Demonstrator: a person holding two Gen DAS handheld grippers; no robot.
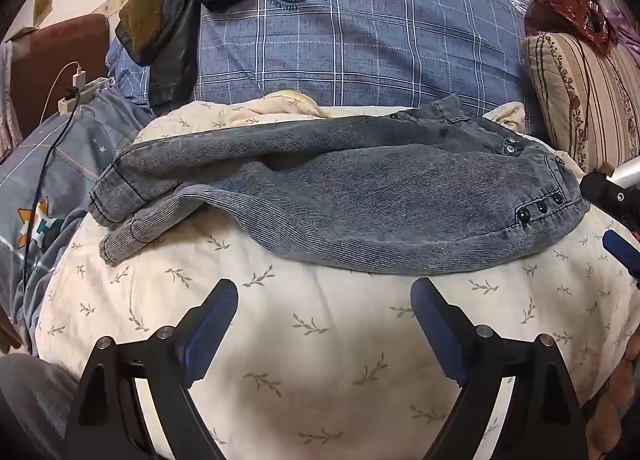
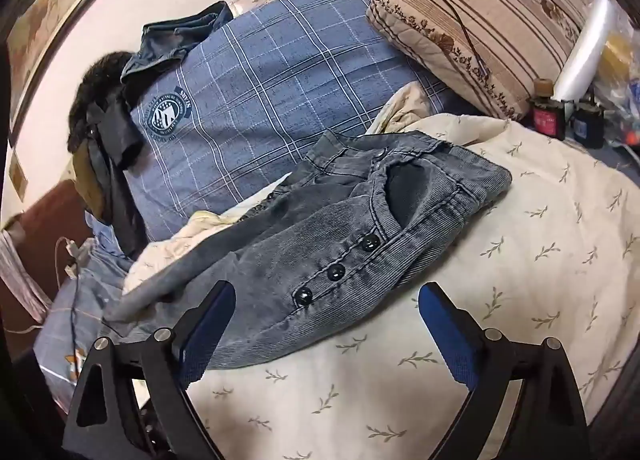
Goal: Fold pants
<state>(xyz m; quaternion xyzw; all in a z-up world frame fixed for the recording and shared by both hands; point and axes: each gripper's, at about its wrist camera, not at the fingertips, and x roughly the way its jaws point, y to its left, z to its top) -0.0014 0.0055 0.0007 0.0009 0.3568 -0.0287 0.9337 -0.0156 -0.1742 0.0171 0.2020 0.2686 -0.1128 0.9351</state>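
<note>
Grey denim pants (image 1: 340,196) lie folded lengthwise across a cream leaf-print quilt (image 1: 312,340), cuffs at the left, waistband with dark buttons at the right. My left gripper (image 1: 324,292) is open and empty, just in front of the pants' near edge. My right gripper (image 2: 326,296) is open and empty, its jaws straddling the buttoned waist end of the pants (image 2: 340,240); its left finger overlaps the fabric. The right gripper also shows at the right edge of the left wrist view (image 1: 616,220).
A blue plaid pillow (image 1: 360,32) with dark clothes (image 1: 168,20) on it lies behind the quilt. A striped beige cushion (image 2: 480,20) sits at the right, small bottles (image 2: 568,116) beside it. A power strip with cables (image 1: 80,92) lies at the left.
</note>
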